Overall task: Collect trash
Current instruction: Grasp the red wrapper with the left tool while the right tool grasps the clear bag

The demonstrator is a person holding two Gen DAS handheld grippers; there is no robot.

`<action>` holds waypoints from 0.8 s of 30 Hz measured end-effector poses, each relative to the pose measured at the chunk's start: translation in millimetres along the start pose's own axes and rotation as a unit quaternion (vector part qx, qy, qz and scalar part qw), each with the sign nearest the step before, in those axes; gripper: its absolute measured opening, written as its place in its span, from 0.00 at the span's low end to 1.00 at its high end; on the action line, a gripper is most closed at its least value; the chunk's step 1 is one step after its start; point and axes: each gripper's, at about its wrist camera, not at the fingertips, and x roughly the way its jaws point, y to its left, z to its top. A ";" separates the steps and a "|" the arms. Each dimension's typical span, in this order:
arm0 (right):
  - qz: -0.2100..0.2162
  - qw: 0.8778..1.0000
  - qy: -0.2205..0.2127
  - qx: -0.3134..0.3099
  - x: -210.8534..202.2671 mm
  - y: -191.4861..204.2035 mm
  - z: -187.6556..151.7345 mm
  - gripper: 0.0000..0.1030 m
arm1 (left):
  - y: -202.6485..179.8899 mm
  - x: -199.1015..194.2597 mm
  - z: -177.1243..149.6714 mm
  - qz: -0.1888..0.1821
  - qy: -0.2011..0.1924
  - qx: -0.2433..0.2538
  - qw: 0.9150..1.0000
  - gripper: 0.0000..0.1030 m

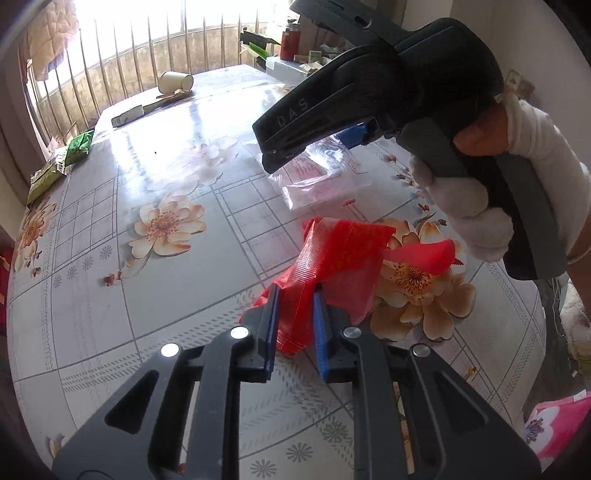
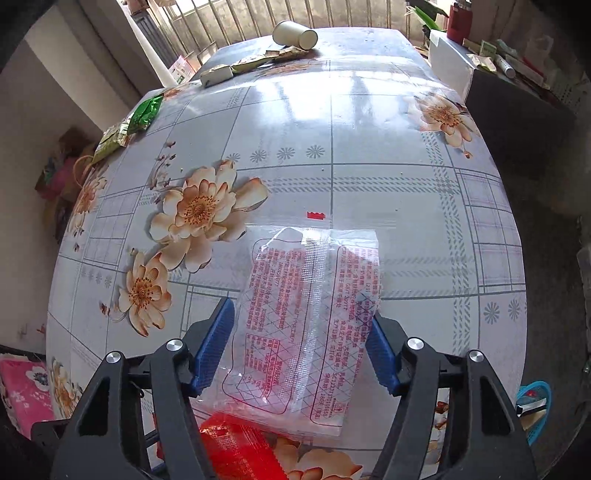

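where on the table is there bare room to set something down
Bare cloth spans the middle, between the clear wrapper and the far paper cup. Crowded: left edge with green packets, and the near side around the red wrapper.

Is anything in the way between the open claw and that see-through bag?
Nothing visible. The right gripper is open, a finger on each side of the clear bag, which lies flat on the table. The red wrapper lies nearer, under the gripper, not in between.
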 end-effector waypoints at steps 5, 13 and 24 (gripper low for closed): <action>-0.006 1.000 -0.003 -0.016 -9.9 1.0 -21.7 0.40 | 8.0 -21.0 -25.9 -0.002 0.002 -0.026 1.000 0.14; 0.011 1.000 -0.011 -0.007 -37.5 -7.6 -90.6 0.35 | 27.0 -61.8 -83.5 0.000 0.001 -0.108 0.994 0.14; 0.066 0.995 -0.048 0.051 -83.0 -12.4 -221.0 0.36 | 5.7 -98.2 -125.4 -0.037 -0.005 -0.125 0.992 0.36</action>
